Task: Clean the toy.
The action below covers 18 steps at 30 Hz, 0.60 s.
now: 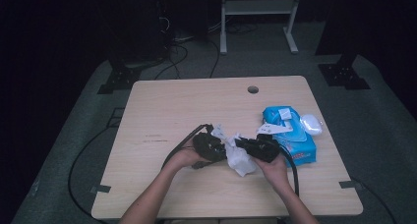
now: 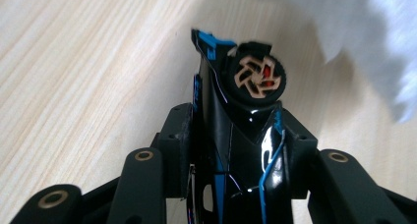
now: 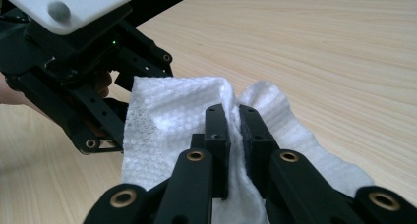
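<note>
The left gripper [image 2: 236, 135] has its fingers clamped on a glossy black tube [image 2: 241, 111], whose long axis runs straight out along the fingers, its round cap end pointing away towards the white wipe [image 1: 240, 157]. The right gripper [image 3: 235, 130] has its fingers clenched on that wipe, just beside the tube, low over the table [image 1: 196, 101]. A blue wipe pack [image 1: 290, 135] lies right of the wipe.
</note>
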Motion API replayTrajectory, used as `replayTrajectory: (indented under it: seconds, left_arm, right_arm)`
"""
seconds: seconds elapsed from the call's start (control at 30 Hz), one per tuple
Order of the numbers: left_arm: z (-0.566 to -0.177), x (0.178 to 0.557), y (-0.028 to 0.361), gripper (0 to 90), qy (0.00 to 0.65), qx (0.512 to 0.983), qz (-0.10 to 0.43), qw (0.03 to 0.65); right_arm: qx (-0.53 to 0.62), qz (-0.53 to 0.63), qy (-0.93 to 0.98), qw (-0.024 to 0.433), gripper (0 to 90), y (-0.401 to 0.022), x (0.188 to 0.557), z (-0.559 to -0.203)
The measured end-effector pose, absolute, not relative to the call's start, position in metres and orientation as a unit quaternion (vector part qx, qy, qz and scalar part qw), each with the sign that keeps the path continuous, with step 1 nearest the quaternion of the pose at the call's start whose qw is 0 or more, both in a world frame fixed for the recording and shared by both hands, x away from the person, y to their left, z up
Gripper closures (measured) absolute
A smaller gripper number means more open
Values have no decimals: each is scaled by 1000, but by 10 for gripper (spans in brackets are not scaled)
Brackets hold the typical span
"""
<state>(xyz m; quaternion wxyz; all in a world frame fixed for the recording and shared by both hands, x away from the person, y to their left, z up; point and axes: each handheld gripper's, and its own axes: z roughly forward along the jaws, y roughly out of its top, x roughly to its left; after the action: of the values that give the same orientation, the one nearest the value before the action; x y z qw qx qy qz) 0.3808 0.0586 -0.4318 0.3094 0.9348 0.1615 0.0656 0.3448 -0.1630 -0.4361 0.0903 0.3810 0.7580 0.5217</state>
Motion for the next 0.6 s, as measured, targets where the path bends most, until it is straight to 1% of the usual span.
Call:
replayTrajectory:
  seconds: [0.07, 0.17, 0.43, 0.6]
  left_arm:
    - [-426, 379, 63, 520, 160, 931, 64, 323]
    - [-420, 377, 73, 505, 170, 922, 63, 341]
    - [-408, 379, 114, 480, 197, 896, 36, 396]
    - [-415, 380, 127, 468, 221, 889, 33, 400]
  right_arm:
    - [378, 521, 760, 89, 831, -160, 345, -436]
    - [374, 523, 761, 86, 832, -156, 346, -435]
    - [361, 525, 766, 79, 831, -142, 349, -430]
    - [359, 521, 771, 77, 831, -136, 352, -431]
